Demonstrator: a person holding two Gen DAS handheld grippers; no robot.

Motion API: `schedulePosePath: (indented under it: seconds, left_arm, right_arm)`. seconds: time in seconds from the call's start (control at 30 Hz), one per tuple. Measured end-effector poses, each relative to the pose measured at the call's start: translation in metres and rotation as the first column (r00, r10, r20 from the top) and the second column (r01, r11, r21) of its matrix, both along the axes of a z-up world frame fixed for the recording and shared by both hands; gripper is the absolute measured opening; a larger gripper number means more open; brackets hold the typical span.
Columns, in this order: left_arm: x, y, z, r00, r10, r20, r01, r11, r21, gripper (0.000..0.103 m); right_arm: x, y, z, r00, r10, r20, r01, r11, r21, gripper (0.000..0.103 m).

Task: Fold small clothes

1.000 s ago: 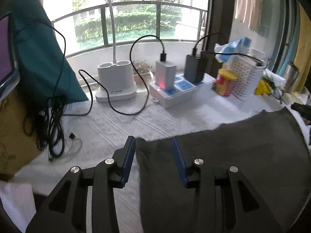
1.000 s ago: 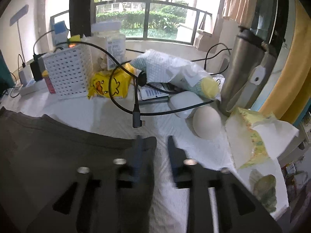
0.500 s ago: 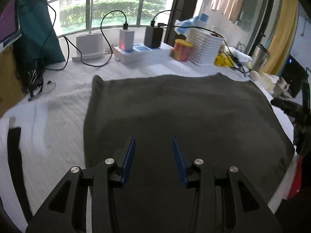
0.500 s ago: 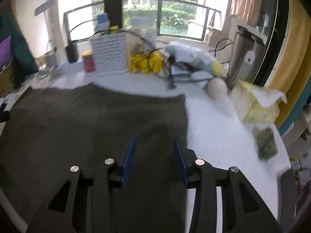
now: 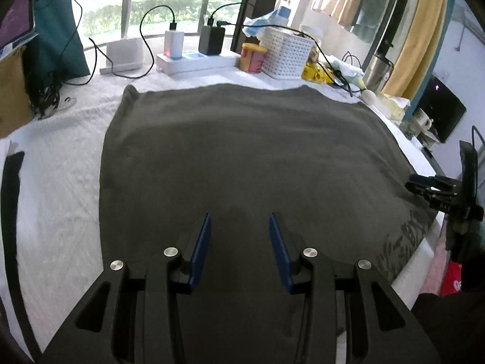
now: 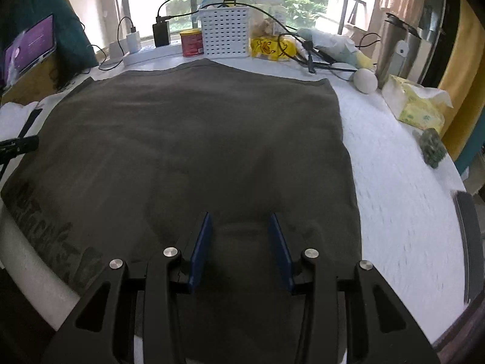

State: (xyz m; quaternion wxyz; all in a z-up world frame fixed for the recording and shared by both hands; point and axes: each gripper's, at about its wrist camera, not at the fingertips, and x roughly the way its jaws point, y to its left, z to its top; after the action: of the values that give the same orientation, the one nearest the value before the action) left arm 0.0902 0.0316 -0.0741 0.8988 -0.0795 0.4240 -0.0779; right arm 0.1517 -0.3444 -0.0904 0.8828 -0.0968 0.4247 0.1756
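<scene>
A dark grey garment [image 5: 248, 157] lies spread flat on the white table cover, with faint lettering near its front edge; it also shows in the right wrist view [image 6: 188, 151]. My left gripper [image 5: 239, 221] is open and empty above the garment's near part. My right gripper [image 6: 239, 221] is open and empty above the garment's near right part. The right gripper shows at the right edge of the left wrist view [image 5: 439, 188]. The left gripper's tip shows at the left edge of the right wrist view [image 6: 18, 145].
Along the far edge stand a power strip with chargers [image 5: 194, 57], a red-and-yellow can [image 5: 251, 57], a white perforated basket [image 5: 285, 54], a yellow packet [image 6: 269, 48], cables, a steel flask [image 6: 394, 51], an egg-shaped object [image 6: 365, 80] and a tissue pack [image 6: 418, 106].
Both grippers have pulled back from the garment's far corners toward the near edge. The garment now lies spread flat in full view. Both stay open.
</scene>
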Motion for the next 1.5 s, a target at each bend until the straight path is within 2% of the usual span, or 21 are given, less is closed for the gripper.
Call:
schedulePosePath:
  seconds: [0.17, 0.23, 0.4, 0.67, 0.73, 0.8, 0.87, 1.03, 1.23, 1.3, 1.5]
  left_arm:
    - [-0.014, 0.001, -0.013, 1.0, -0.007, -0.015, 0.007, 1.0, 0.007, 0.042]
    - [-0.021, 0.003, -0.013, 1.0, -0.008, 0.006, 0.008, 1.0, 0.003, 0.042]
    - [-0.034, 0.0, -0.006, 1.0, 0.003, 0.03, -0.003, 1.0, 0.03, 0.042]
    - [-0.054, -0.004, 0.006, 0.996, 0.025, 0.084, -0.028, 0.999, 0.03, 0.042]
    - [-0.057, -0.008, 0.011, 0.994, 0.022, 0.102, -0.026, 0.999, 0.031, 0.042]
    - [-0.06, -0.012, 0.016, 0.992, 0.02, 0.121, -0.023, 0.999, 0.03, 0.042]
    - [-0.062, -0.017, 0.019, 0.991, 0.017, 0.136, -0.021, 0.999, 0.025, 0.042]
    - [-0.065, -0.022, 0.02, 0.989, 0.011, 0.149, -0.014, 1.0, 0.02, 0.042]
    - [-0.059, -0.01, 0.017, 0.989, 0.046, 0.141, -0.046, 0.999, -0.002, 0.042]
    - [-0.057, -0.006, 0.018, 0.988, 0.056, 0.143, -0.055, 0.998, -0.006, 0.042]
    - [-0.05, 0.006, 0.017, 0.987, 0.079, 0.141, -0.077, 0.997, -0.018, 0.042]
  right_arm:
    - [-0.018, -0.006, -0.003, 1.0, -0.006, 0.023, 0.006, 1.0, -0.018, 0.04]
    - [-0.024, -0.009, -0.003, 0.999, -0.012, 0.037, 0.013, 1.0, -0.026, 0.04]
    - [-0.036, -0.025, -0.001, 0.997, -0.07, 0.042, 0.071, 0.997, -0.028, 0.04]
    - [-0.063, -0.04, 0.001, 0.992, -0.112, 0.058, 0.113, 0.994, -0.01, 0.042]
    - [-0.07, -0.042, 0.003, 0.992, -0.115, 0.058, 0.114, 0.993, 0.016, 0.05]
    - [-0.076, -0.044, 0.005, 0.991, -0.119, 0.057, 0.116, 0.992, 0.044, 0.065]
    - [-0.081, -0.043, 0.005, 0.991, -0.123, 0.057, 0.119, 0.991, 0.061, 0.074]
    - [-0.095, -0.047, -0.004, 0.991, -0.133, 0.01, 0.133, 0.99, 0.056, 0.074]
    - [-0.095, -0.051, -0.006, 0.987, -0.16, -0.031, 0.163, 0.979, 0.126, 0.075]
    - [-0.091, -0.05, -0.006, 0.985, -0.169, -0.031, 0.172, 0.973, 0.157, 0.082]
    - [-0.073, -0.04, -0.007, 0.981, -0.19, -0.03, 0.192, 0.959, 0.21, 0.091]
